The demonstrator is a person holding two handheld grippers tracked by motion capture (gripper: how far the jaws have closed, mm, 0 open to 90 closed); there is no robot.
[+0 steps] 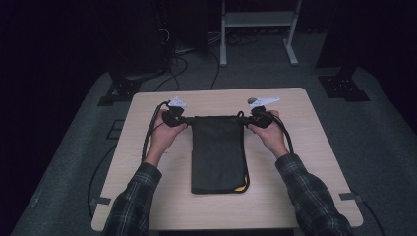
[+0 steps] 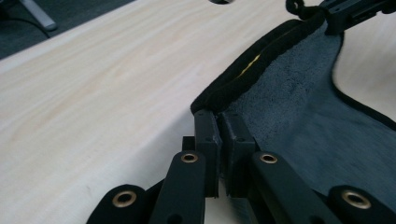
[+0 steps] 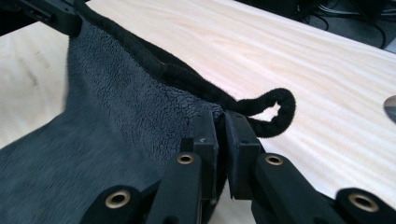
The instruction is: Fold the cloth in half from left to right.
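A dark grey fleecy cloth (image 1: 216, 157) with a yellow inner edge (image 1: 241, 188) lies lengthwise on the light wooden table (image 1: 147, 196). Its far end is stretched between the two grippers. My left gripper (image 1: 186, 119) is shut on the far left corner; in the left gripper view the pads (image 2: 219, 114) pinch the thick hem of the cloth (image 2: 299, 107). My right gripper (image 1: 247, 118) is shut on the far right corner. In the right gripper view it (image 3: 220, 114) clamps the cloth (image 3: 116, 107) just beside a small hanging loop (image 3: 275, 112). The near end rests on the table.
Bare wood surrounds the cloth on both sides. Cables trail from each gripper over the table's edges. Behind the table stand a white metal frame (image 1: 258, 29), loose floor cables (image 1: 172, 59) and a dark stand base (image 1: 344, 83).
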